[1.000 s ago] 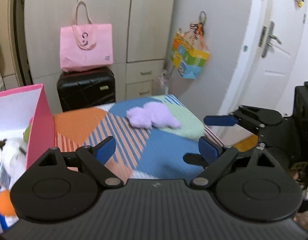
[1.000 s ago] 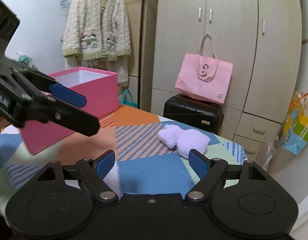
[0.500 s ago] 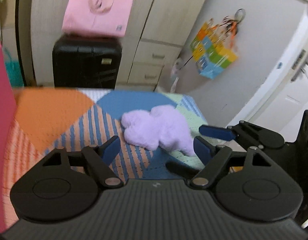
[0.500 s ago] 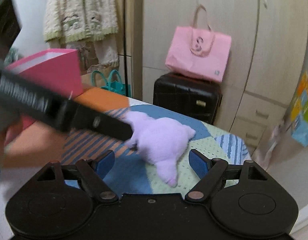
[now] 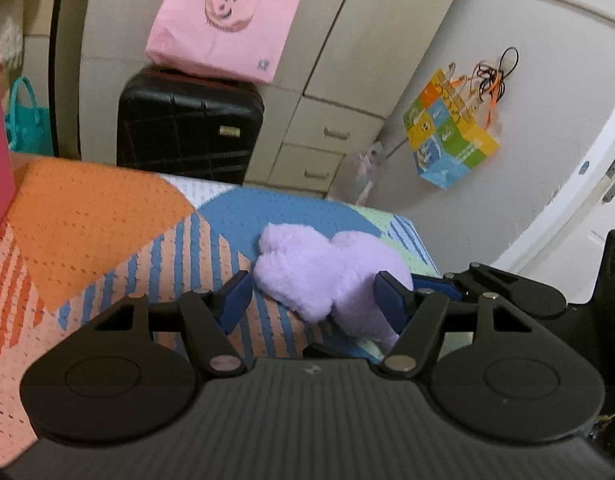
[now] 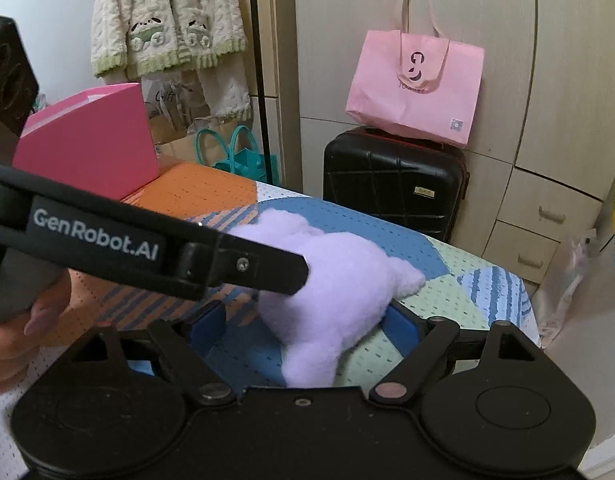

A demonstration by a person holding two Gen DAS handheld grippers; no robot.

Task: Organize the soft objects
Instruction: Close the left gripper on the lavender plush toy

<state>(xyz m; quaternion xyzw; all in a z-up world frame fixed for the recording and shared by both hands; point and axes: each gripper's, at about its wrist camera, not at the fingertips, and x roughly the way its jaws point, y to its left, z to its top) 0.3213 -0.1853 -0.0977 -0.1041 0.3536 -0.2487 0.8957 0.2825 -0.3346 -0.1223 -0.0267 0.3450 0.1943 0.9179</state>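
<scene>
A lilac plush toy [image 5: 327, 272] lies on the patterned bedspread [image 5: 107, 216] near its far right corner. My left gripper [image 5: 313, 300] is open, its blue pads on either side of the plush. In the right wrist view the same plush [image 6: 331, 292] sits between the open fingers of my right gripper [image 6: 307, 324]; the left gripper's arm [image 6: 147, 246] crosses in front and touches the plush from the left. The pink box [image 6: 91, 148] stands at the far left of the bed.
A black suitcase [image 5: 187, 124] with a pink tote bag [image 5: 223, 24] on top stands past the bed against the wardrobe. A teal bag [image 6: 239, 156] sits beside it. A colourful bag [image 5: 451, 136] hangs on the right wall. The bed's right edge is close to the plush.
Both grippers moved forward and down to the plush, which now lies between both pairs of fingers. The pink box slid out to the left of the views.
</scene>
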